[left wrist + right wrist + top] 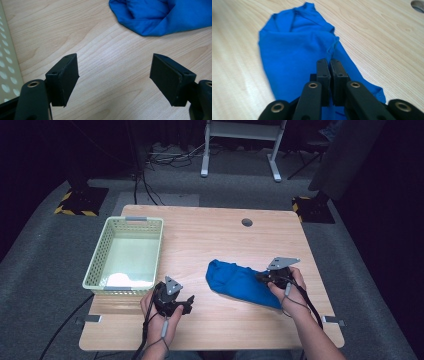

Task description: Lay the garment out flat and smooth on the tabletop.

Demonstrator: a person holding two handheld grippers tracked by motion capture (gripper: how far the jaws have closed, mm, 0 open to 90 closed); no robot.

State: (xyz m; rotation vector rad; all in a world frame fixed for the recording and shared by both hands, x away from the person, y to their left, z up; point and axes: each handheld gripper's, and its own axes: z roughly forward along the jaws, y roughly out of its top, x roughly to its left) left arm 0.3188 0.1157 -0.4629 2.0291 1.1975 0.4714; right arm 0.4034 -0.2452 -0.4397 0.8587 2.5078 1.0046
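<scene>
Right gripper: jaws clamped on blue cloth; lift slowly toward ten o'clock (basket).
Left gripper: wide open, empty; keep clear.

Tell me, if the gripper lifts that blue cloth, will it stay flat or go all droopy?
Probably droopy. The blue cloth lies bunched in soft folds on the table, so it would likely sag and hang from the pinched spot. It looks thin, so probably light. The right gripper seems shut on its edge; pushed, the cloth would more likely crumple than slide whole.
</scene>
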